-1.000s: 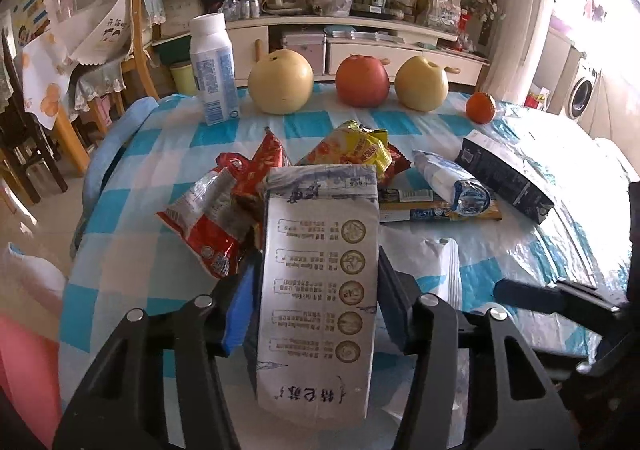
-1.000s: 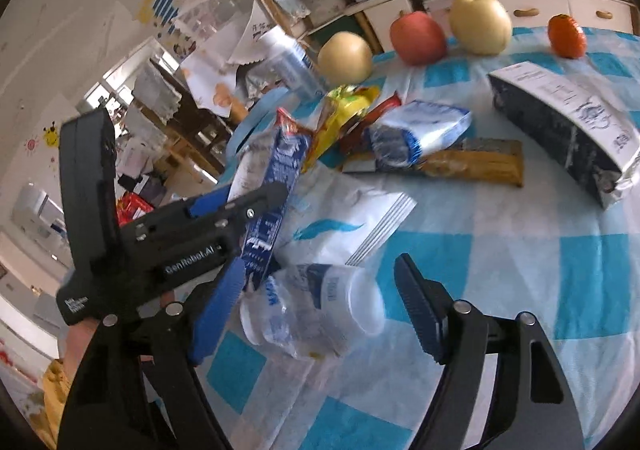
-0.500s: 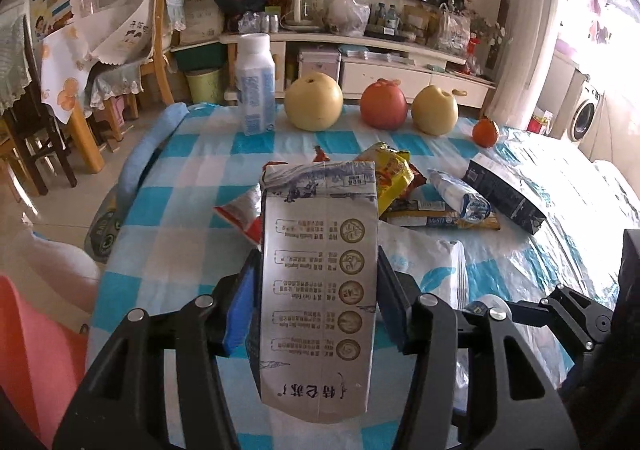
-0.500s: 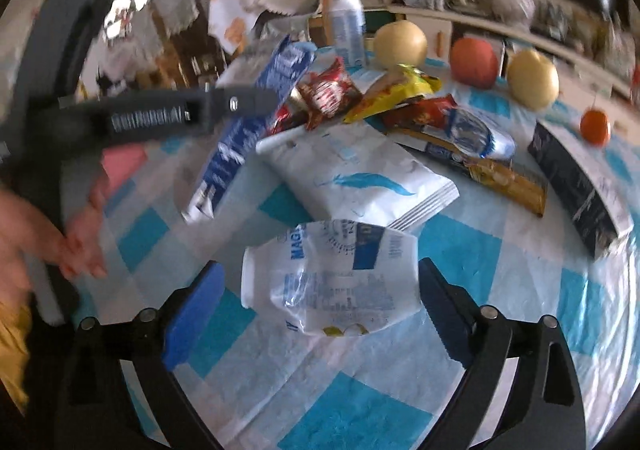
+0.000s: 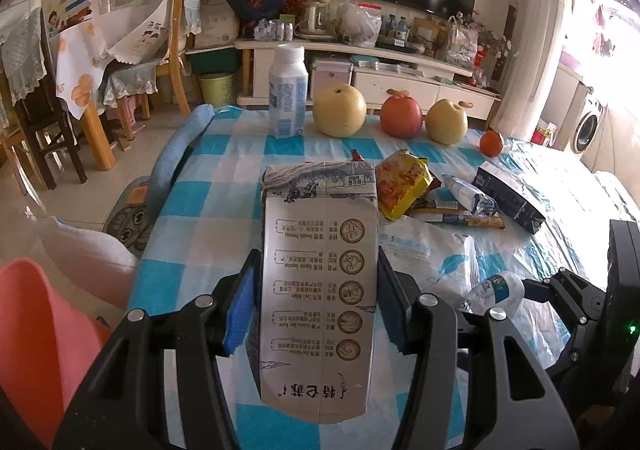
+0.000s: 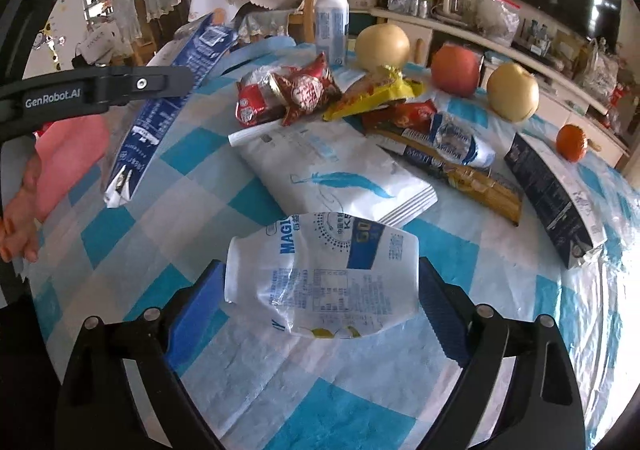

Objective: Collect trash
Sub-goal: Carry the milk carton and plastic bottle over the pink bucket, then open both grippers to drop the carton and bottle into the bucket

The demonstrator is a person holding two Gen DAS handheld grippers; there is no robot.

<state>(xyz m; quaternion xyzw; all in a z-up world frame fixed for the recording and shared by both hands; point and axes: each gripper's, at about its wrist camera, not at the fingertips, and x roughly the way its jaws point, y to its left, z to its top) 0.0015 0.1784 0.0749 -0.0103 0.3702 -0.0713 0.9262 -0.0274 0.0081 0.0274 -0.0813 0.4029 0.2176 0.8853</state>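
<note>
Gripping a flattened white-and-blue printed milk carton (image 5: 318, 302), the left gripper (image 5: 316, 314) has both blue-padded fingers (image 5: 240, 310) pressed on the carton's long edges, held up off the blue-and-white checked desk (image 5: 208, 206). Carton looks empty & light, thin card w/ glossy print, so prob. slippery and easy to buckle; a mid-length hold across the narrow faces seems right.

Moving right: a crushed translucent plastic bottle w/ blue label (image 6: 322, 276) sits between the right gripper (image 6: 320, 290) fingers. Both pads touch its ends, so it appears clamped, tho how firmly I can't tell; lifted or resting on desk, can't tell. Bottle is dented, soft, springy, v. light; likely to pop out if squeezed at the rounded ends, so a grip on the creased waist would be safer.

Further right on desk lie a white tissue pack w/ blue feather print (image 6: 332, 174), red and yellow snack wrappers (image 6: 320, 90) and a dark flattened carton (image 6: 552, 194), all light, crinkly, thin; best taken by an edge or fold.
</note>
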